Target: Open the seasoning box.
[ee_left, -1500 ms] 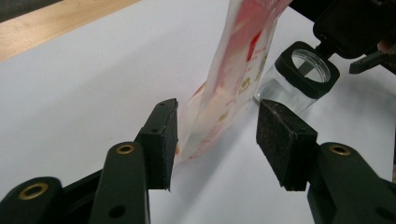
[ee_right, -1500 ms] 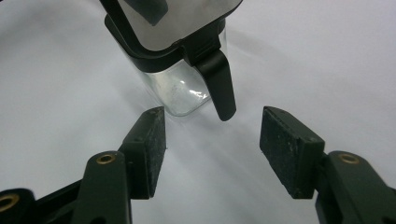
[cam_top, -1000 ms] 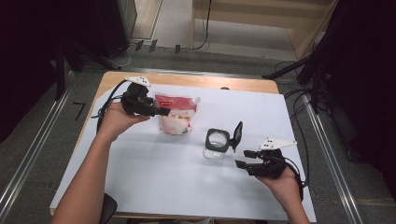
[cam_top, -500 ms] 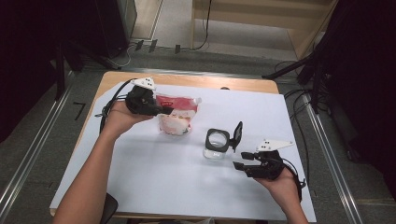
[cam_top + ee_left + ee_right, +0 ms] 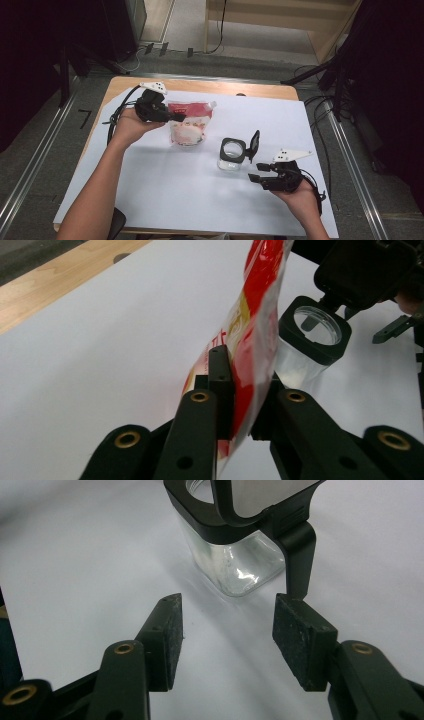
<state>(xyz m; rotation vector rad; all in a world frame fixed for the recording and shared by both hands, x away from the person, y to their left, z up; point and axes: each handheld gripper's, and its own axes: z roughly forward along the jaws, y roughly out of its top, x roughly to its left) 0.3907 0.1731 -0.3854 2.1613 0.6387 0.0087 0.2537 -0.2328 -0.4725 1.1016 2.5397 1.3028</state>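
Note:
A red and white pouch (image 5: 189,127) with a corner spout hangs upright over the white sheet at the back left. My left gripper (image 5: 176,118) is shut on the pouch's edge (image 5: 250,365), which runs between the two jaws. A clear glass jar (image 5: 231,155) with a black rim and its black lid flipped open stands mid-table; it also appears as the jar (image 5: 310,342) beyond the pouch. My right gripper (image 5: 256,176) hovers open just right of and nearer than the jar (image 5: 235,550), nothing between its pads.
A white sheet (image 5: 150,200) covers most of the wooden table (image 5: 115,85). Cables trail from both grippers. Metal rails run along the floor at each side, and dark equipment stands behind the table.
The left gripper has lifted the pouch and carried it slightly right, toward the jar. The right gripper has barely moved.

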